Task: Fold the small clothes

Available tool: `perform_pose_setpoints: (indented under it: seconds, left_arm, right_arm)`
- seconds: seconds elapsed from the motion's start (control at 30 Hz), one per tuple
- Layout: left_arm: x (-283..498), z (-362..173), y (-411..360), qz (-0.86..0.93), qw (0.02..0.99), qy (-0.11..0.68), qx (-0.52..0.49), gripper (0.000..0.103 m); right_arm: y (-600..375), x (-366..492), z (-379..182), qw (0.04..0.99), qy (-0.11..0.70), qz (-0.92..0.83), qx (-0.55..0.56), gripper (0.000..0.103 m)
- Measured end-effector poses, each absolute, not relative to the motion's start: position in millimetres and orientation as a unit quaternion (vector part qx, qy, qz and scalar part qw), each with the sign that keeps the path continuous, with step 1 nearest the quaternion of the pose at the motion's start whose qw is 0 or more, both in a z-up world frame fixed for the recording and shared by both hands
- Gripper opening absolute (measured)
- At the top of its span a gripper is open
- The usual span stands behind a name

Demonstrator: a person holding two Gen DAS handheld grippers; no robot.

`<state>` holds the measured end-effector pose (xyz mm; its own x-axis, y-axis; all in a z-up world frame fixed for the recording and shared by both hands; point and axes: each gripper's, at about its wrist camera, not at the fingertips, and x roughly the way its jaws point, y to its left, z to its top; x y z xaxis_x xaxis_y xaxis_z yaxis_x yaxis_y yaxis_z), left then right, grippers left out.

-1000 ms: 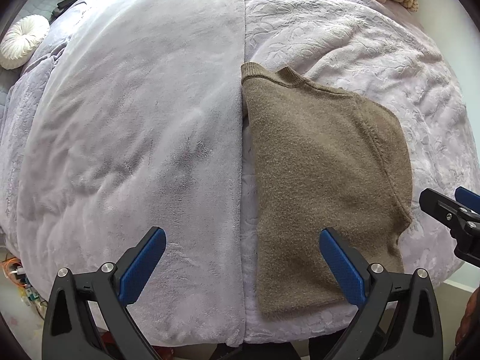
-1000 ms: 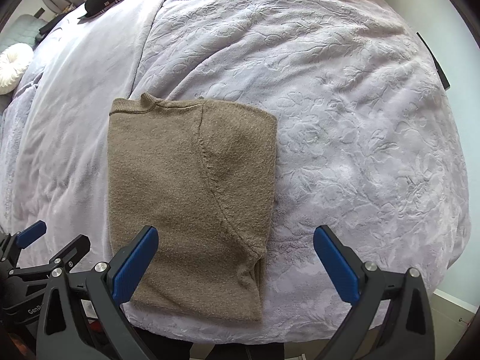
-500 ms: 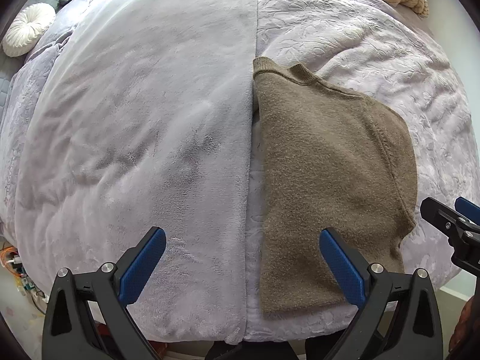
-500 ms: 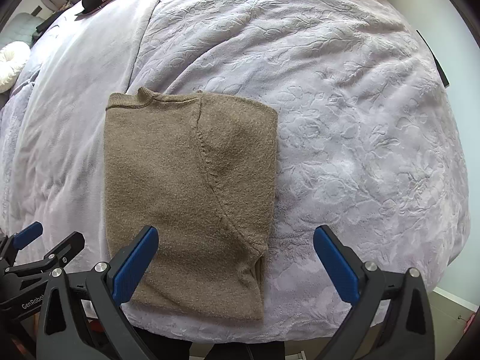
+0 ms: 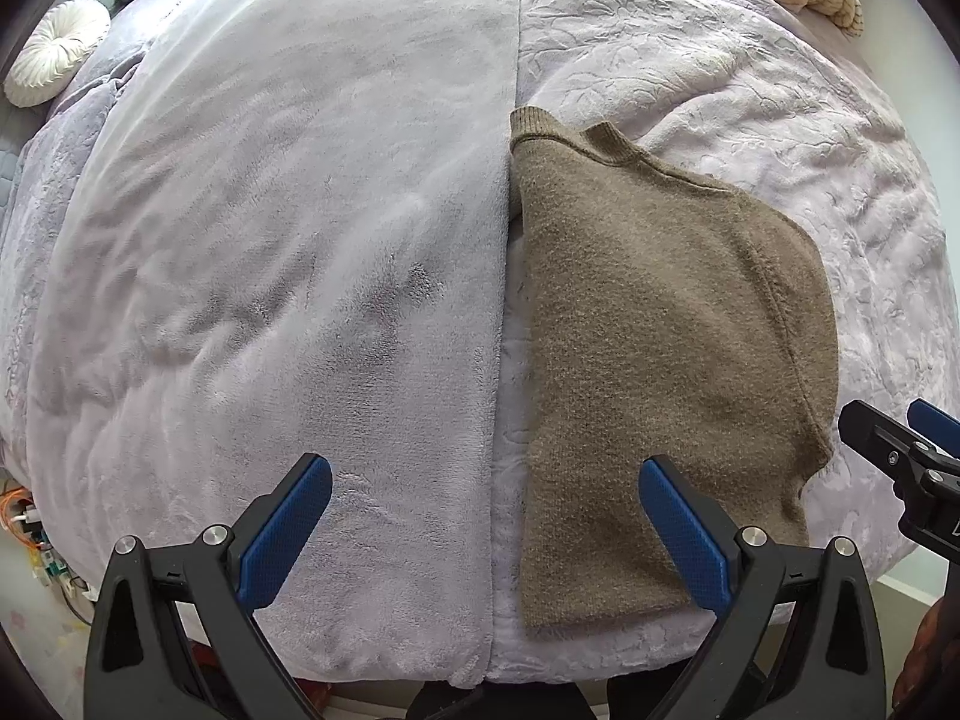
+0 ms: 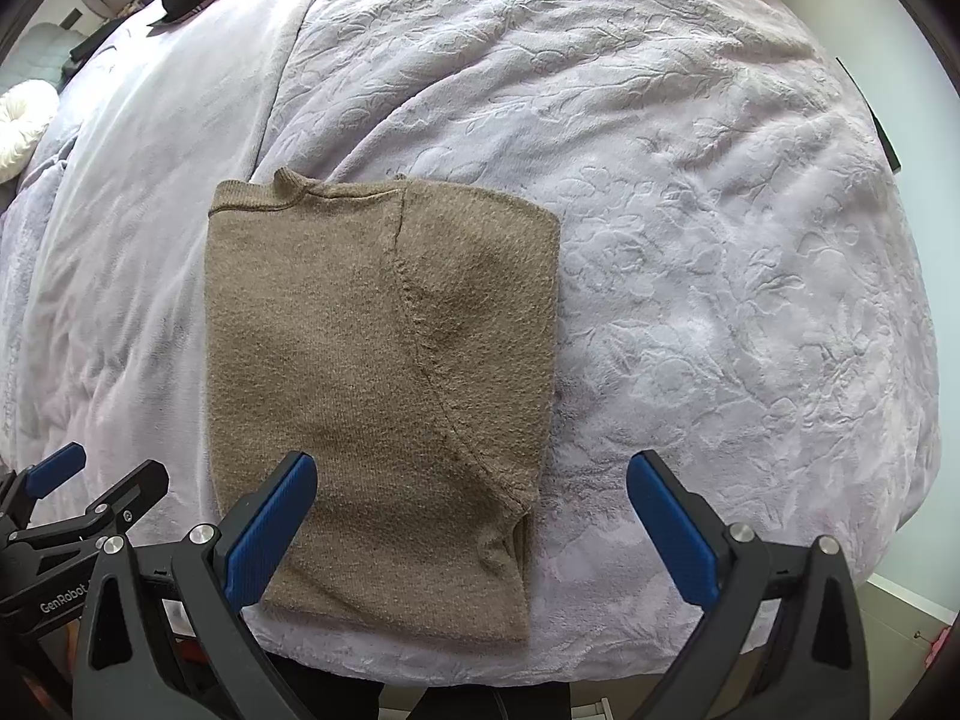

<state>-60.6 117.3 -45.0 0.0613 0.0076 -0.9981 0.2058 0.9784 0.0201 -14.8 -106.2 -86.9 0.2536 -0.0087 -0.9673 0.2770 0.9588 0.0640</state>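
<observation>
The sweater (image 6: 378, 396) is a brown knit folded into a tall rectangle, its ribbed collar at the twelve o'clock end and a curved sleeve seam running down its top layer toward five o'clock. It lies flat on the pale lilac blanket (image 6: 720, 300), near the six o'clock edge of the bed. Seen from my left side, the sweater (image 5: 660, 348) sits just at three o'clock of a straight seam where the smooth plush half (image 5: 270, 240) meets the embossed half. My left gripper (image 5: 486, 516) is spread wide and holds nothing; its right blue pad overlaps the sweater's lower edge in the view, though I cannot tell whether it touches. My right gripper (image 6: 471, 510) is likewise spread wide and empty, with its left pad over the sweater's lower left corner. How many layers lie underneath is hidden. At eleven o'clock a round white cushion (image 5: 54, 60) is partly cut off.
</observation>
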Motion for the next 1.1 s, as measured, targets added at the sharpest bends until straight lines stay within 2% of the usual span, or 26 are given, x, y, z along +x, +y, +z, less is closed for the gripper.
perform_pose_setpoints:
  seconds: [1.1]
  left_arm:
    - [-60.0, -49.1, 115.9, -0.058, 0.72, 0.685, 0.091, 0.103]
  right_arm:
    - [-110.3, -13.0, -90.5, 0.781, 0.608, -0.09, 0.109, 0.103]
